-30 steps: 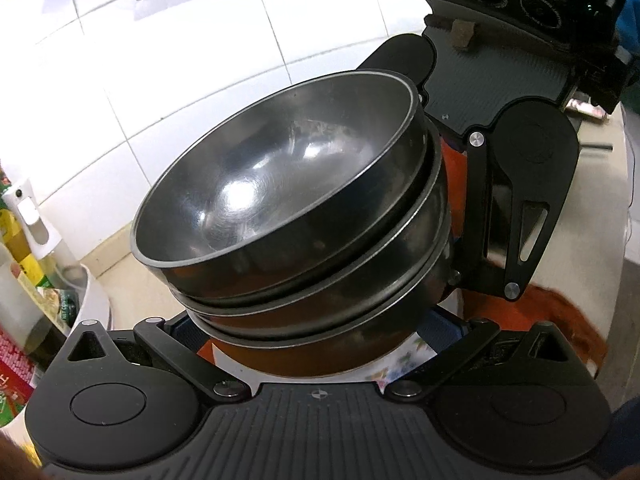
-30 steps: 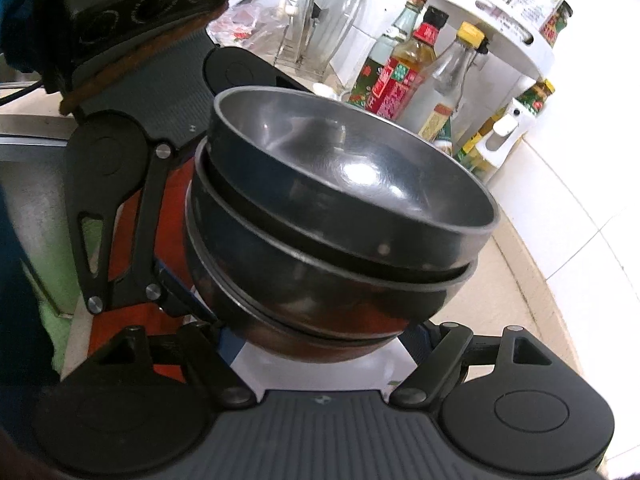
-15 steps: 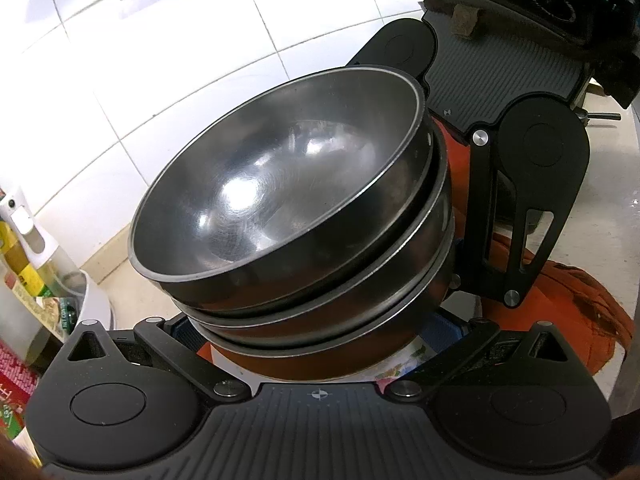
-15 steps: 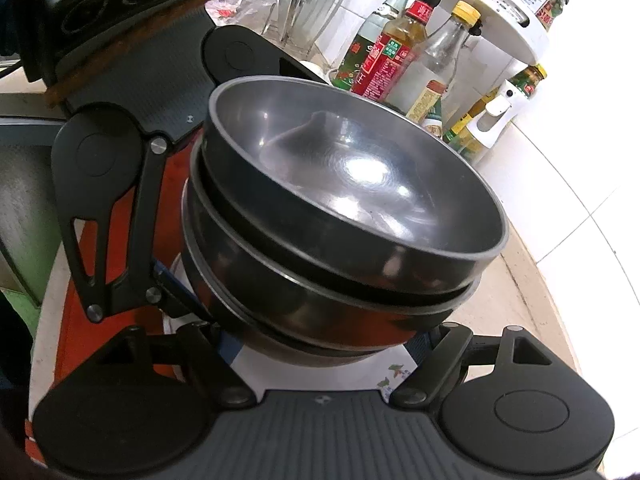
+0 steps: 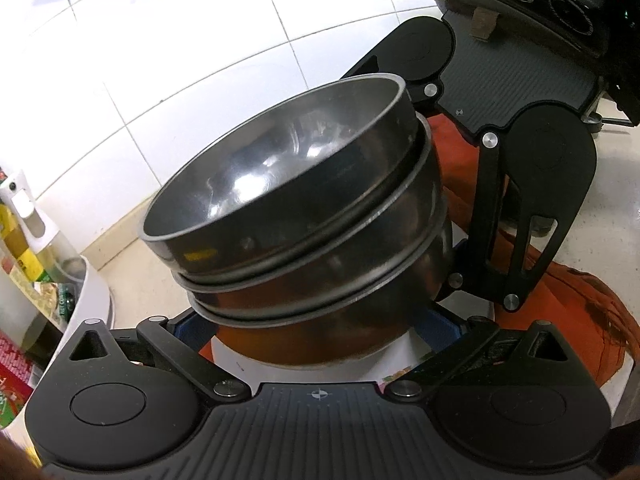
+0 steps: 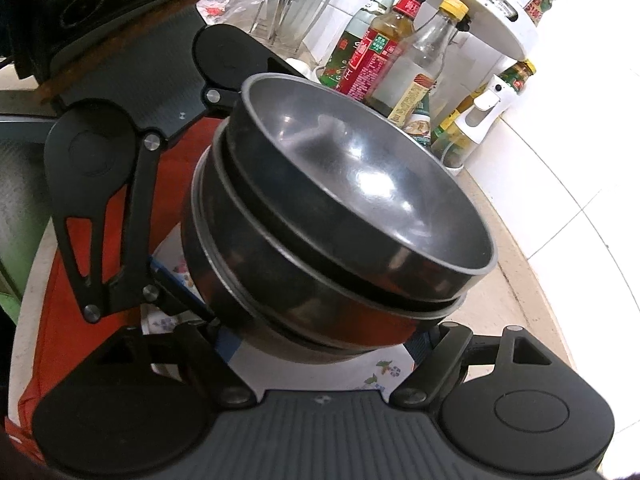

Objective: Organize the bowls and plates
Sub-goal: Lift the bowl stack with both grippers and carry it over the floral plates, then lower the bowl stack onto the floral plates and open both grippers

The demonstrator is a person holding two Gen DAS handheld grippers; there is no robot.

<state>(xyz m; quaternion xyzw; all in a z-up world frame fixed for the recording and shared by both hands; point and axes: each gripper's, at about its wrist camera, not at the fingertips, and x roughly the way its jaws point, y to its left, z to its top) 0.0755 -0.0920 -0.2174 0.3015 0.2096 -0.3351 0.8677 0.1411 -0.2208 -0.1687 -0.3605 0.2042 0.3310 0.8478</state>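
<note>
The stack of steel bowls (image 5: 304, 216) hangs tilted above the worktop (image 6: 516, 312), pinched low down from opposite sides by the left tool (image 5: 316, 332) and right tool (image 6: 320, 340), sharing its weight.

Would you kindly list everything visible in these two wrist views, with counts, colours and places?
Nested steel bowls: three, dark grey metal, stacked and tilted, between both grippers.
Orange cloth: one, on the counter beneath the stack.
White floral plate: one, under the bowls.
Sauce and oil bottles: several, red, green and clear, against the wall behind.
White spray bottle: one, beside the bottles.
White wall tiles: behind the counter.
Left gripper: black, fingers either side of the bottom bowl.
Right gripper: black, likewise.
</note>
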